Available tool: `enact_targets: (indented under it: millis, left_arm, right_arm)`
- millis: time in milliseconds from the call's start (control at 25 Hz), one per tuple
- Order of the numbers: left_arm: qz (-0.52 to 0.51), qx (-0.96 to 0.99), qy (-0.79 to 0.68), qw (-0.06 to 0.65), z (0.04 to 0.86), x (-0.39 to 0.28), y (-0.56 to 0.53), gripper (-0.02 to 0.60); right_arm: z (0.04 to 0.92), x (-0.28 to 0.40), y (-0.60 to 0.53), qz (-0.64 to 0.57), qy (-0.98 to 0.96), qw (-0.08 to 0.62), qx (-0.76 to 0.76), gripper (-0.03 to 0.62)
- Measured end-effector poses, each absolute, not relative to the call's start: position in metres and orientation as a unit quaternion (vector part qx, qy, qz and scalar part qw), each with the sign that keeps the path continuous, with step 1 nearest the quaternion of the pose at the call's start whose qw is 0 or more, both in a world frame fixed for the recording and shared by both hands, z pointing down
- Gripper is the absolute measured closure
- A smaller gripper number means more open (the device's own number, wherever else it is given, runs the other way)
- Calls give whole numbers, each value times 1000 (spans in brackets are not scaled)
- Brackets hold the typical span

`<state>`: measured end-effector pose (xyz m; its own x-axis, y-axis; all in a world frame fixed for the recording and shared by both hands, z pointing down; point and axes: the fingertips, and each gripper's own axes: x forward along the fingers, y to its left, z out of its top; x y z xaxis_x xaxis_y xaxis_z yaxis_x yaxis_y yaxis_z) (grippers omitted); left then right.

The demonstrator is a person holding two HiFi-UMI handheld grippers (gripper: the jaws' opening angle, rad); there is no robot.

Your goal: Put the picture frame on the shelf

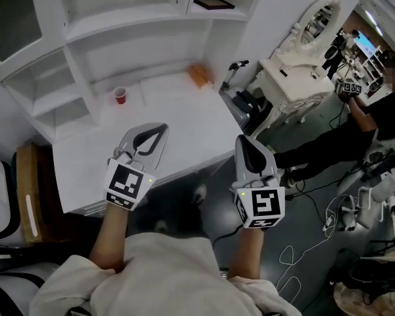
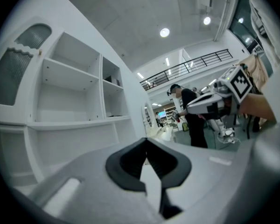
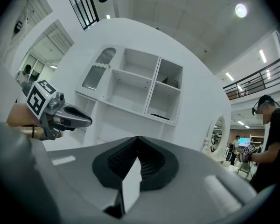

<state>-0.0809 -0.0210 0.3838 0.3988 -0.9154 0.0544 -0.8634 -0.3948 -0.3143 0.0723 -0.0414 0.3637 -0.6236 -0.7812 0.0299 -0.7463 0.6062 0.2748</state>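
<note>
The picture frame (image 1: 214, 3) is dark-edged and lies flat on a white shelf (image 1: 151, 15) in the right compartment of the wall unit. The right gripper view shows it as a thin dark slab (image 3: 159, 116). My left gripper (image 1: 160, 130) is shut and empty, hanging over the white desk (image 1: 184, 120) near its front edge. My right gripper (image 1: 244, 141) is also shut and empty, just off the desk's right front corner above the floor. Each gripper view shows closed jaws with nothing between them, and the other gripper off to the side (image 2: 214, 101) (image 3: 60, 116).
A red cup (image 1: 120, 95) and an orange object (image 1: 201, 76) stand at the back of the desk. A white vanity with an oval mirror (image 1: 296, 71) is to the right, with a person in black (image 1: 368, 120) beyond it. Cables (image 1: 286, 255) lie on the floor. A chair (image 1: 26, 189) is at the left.
</note>
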Motion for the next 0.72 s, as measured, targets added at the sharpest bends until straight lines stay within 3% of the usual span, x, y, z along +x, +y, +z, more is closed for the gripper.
enact_targets:
  millis: [720]
  left_arm:
    - [-102,-840,520,117,385,-62,-13,577]
  right_arm:
    - [367,82,-31,-117,-895,75,423,588]
